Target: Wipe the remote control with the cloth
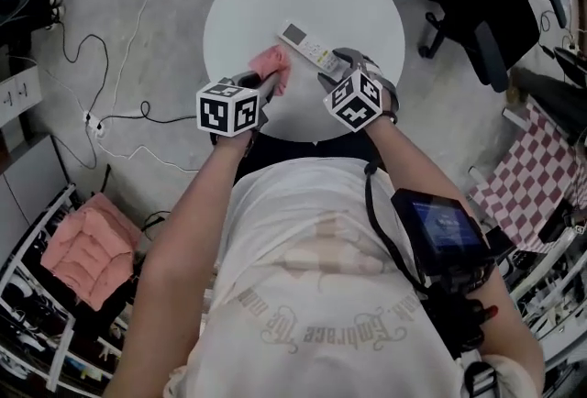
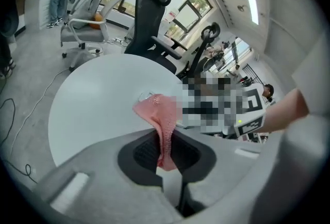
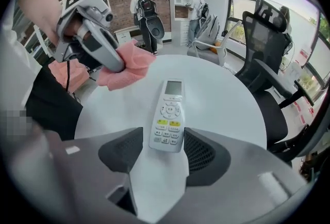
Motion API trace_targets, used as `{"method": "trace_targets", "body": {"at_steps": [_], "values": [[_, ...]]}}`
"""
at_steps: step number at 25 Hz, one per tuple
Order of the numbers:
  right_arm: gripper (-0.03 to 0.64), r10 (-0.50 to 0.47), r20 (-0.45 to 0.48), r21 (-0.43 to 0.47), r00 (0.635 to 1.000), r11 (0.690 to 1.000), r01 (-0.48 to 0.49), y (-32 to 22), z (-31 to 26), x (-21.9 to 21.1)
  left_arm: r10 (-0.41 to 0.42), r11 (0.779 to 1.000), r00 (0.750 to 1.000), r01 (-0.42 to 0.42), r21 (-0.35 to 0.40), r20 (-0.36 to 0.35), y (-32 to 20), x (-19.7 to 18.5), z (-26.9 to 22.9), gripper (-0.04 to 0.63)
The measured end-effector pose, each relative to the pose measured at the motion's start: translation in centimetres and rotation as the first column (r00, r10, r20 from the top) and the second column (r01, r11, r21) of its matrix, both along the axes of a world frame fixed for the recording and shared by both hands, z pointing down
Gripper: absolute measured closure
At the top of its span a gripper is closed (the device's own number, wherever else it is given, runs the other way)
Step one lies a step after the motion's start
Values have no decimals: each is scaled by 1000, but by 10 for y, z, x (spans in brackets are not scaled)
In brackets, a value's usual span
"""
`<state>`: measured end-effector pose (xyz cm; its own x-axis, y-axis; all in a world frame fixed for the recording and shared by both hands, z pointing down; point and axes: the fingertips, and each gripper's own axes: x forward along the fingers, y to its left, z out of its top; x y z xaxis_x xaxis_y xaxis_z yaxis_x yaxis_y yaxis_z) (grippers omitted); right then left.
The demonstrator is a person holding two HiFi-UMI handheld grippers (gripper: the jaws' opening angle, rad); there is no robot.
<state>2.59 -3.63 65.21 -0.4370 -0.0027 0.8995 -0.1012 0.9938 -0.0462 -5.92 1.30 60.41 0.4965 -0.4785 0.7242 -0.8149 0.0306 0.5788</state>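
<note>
A white remote control (image 3: 168, 117) with a small screen lies flat on the round white table (image 3: 221, 99), its near end between the jaws of my right gripper (image 3: 167, 153). The jaws stand open, with a thin gap beside the remote on the left. My left gripper (image 2: 166, 152) is shut on a pink cloth (image 2: 162, 114), which bunches out past the jaws. In the head view the cloth (image 1: 273, 68) hangs just left of the remote (image 1: 307, 45), near its far end. From the right gripper view, the left gripper (image 3: 98, 42) holds the cloth (image 3: 129, 68) above the table.
Black office chairs (image 1: 477, 11) stand right of and behind the table (image 1: 348, 2). Cables and a power strip (image 1: 92, 123) lie on the floor at the left, with a pink cushion (image 1: 87, 254) nearer. A checked cloth (image 1: 527, 171) hangs at the right. People stand far back.
</note>
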Motion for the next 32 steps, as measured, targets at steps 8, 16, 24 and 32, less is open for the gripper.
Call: {"method": "trace_targets", "body": {"at_steps": [8, 16, 24, 32], "values": [[344, -15, -153, 39, 988, 999, 21, 9, 12, -24, -87, 995, 995, 90, 47, -43, 45, -22, -17, 571], [354, -1, -263, 15, 965, 1000, 5, 3, 20, -34, -158, 986, 986, 160, 51, -47, 69, -40, -21, 569], [365, 41, -183, -73, 982, 996, -55, 8, 6, -44, -148, 986, 988, 151, 65, -52, 73, -51, -26, 570], [365, 260, -15, -333, 965, 909, -250, 14, -18, -38, -148, 984, 983, 158, 82, -110, 56, -35, -34, 569]]}}
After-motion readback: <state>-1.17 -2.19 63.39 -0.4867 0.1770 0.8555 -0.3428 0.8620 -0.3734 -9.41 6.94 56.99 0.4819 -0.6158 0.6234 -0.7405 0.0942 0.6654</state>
